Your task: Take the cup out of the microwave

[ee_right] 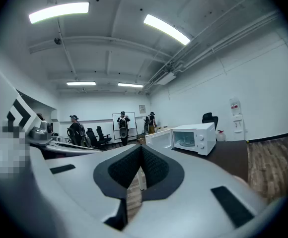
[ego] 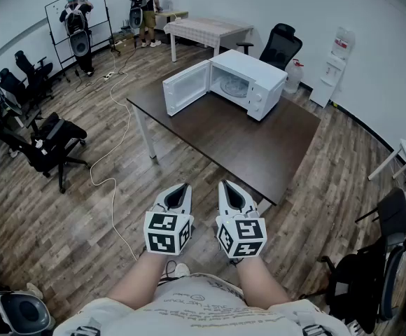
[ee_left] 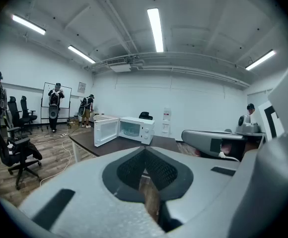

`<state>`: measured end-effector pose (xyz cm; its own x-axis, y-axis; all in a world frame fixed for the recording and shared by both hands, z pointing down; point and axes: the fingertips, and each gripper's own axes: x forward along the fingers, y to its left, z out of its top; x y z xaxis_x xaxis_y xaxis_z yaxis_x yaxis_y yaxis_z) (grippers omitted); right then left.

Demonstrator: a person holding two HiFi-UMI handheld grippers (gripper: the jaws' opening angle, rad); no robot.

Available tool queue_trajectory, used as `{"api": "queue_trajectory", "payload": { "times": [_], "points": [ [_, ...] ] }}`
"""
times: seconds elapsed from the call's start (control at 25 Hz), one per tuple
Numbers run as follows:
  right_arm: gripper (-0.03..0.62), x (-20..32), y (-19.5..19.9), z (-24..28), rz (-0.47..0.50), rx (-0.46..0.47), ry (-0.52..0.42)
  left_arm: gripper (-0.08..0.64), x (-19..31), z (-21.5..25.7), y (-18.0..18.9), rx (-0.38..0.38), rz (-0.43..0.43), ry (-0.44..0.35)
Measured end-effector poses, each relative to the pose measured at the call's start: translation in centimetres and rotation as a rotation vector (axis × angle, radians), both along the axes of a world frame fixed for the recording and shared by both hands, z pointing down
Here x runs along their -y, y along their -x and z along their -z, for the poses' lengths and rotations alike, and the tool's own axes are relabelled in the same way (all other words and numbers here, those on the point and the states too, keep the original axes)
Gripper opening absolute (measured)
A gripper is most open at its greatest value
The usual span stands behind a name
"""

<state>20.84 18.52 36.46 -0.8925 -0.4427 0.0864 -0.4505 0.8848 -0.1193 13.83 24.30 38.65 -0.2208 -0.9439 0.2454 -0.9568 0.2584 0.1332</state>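
A white microwave (ego: 248,82) stands at the far end of a dark brown table (ego: 259,152), its door (ego: 185,87) swung open to the left. A pale, see-through cup (ego: 232,87) sits inside the cavity. Both grippers hang side by side in front of the table's near corner, well short of the microwave. My left gripper (ego: 182,186) is shut and holds nothing, and so is my right gripper (ego: 226,184). The left gripper view has the microwave (ee_left: 131,129) far beyond the left gripper (ee_left: 145,150). The right gripper view has the microwave (ee_right: 193,139) beyond the right gripper (ee_right: 141,150).
Black office chairs (ego: 52,142) stand at the left and another chair (ego: 371,271) at the right. A white cable (ego: 108,166) runs over the wooden floor beside the table. Two people stand by a whiteboard (ego: 77,12) at the back, near a cloth-covered table (ego: 206,28) and a water dispenser (ego: 334,65).
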Motion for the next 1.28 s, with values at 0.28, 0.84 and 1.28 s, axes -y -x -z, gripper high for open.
{"api": "queue_trajectory", "payload": {
  "times": [0.28, 0.84, 1.28],
  "points": [
    [0.012, -0.1, 1.6, 0.0, 0.003, -0.005, -0.010, 0.014, 0.3, 0.1, 1.3, -0.002, -0.011, -0.013],
    [0.013, -1.2, 7.1, -0.1, -0.006, -0.004, -0.009, 0.014, -0.4, -0.3, 6.6, -0.026, -0.026, -0.033],
    [0.013, -2.7, 10.7, -1.1, -0.031, -0.037, -0.014, 0.014, -1.1, -1.2, 10.3, -0.057, -0.061, -0.037]
  ]
}}
